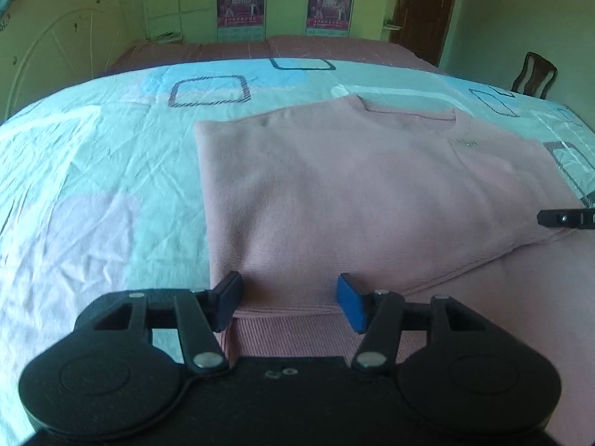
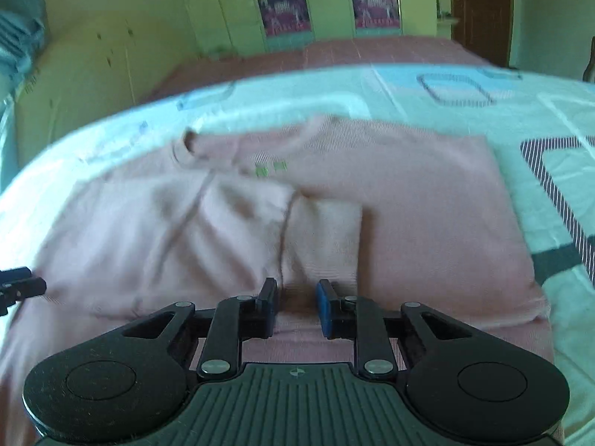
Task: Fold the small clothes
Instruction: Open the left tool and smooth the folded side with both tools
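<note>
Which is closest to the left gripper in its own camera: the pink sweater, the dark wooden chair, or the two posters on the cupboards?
1. Pink sweater, right under the left gripper.
2. Dark wooden chair, beyond the bed, far right.
3. Two posters, back wall cupboards.

1. The sweater (image 1: pixel 353 193) lies flat on the bed (image 1: pixel 93 186) — straight ahead of the left gripper (image 1: pixel 288 299).
2. A folded sleeve (image 2: pixel 319 238) lies on it, just ahead of the right gripper (image 2: pixel 296 306).
3. Cupboards (image 1: pixel 241 0) stand beyond the bed.
</note>
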Available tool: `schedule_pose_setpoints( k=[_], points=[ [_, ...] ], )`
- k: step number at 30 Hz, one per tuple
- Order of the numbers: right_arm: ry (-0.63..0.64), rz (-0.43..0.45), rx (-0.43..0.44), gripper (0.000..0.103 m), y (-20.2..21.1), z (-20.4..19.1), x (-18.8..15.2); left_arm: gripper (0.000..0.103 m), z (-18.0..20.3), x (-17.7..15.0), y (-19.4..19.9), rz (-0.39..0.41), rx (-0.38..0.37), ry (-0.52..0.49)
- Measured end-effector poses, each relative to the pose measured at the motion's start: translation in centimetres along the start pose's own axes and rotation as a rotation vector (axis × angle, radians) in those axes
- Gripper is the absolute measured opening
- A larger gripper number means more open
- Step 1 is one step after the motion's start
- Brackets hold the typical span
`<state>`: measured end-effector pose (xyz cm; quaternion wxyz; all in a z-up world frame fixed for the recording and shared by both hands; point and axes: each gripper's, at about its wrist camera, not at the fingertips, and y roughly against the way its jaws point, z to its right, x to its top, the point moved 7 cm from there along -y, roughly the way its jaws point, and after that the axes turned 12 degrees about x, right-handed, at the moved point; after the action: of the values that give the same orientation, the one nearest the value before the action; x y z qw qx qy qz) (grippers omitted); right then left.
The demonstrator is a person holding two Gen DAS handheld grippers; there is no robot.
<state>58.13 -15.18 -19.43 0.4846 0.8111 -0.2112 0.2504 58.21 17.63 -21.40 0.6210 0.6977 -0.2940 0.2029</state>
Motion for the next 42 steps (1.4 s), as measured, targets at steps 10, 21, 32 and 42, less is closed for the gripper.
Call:
schedule_pose_setpoints(
  k=[10,21,32,42],
  points=[
    [0.137,0.021,0.064,0.023,-5.9,-3.4,6.1,0.059,-0.5,8.4,-7.8,0.006,-0.015,0.005],
    [0.146,0.026,0.164,0.022,-9.1,-7.2,7.7,0.056,2.1,9.5,-5.4,0.088,-0.095,0.066],
    [0.139,0.041,-0.032,0.021,-4.4,0.4,4.3,0.061,-0.1,3.7,-4.8,0.085,0.034,-0.032],
    [0.072,0.054,0.027,0.024,0.2,-0.8,1.6,0.059,5.6,3.4,-0.2,0.131,-0.086,-0.015]
  ],
)
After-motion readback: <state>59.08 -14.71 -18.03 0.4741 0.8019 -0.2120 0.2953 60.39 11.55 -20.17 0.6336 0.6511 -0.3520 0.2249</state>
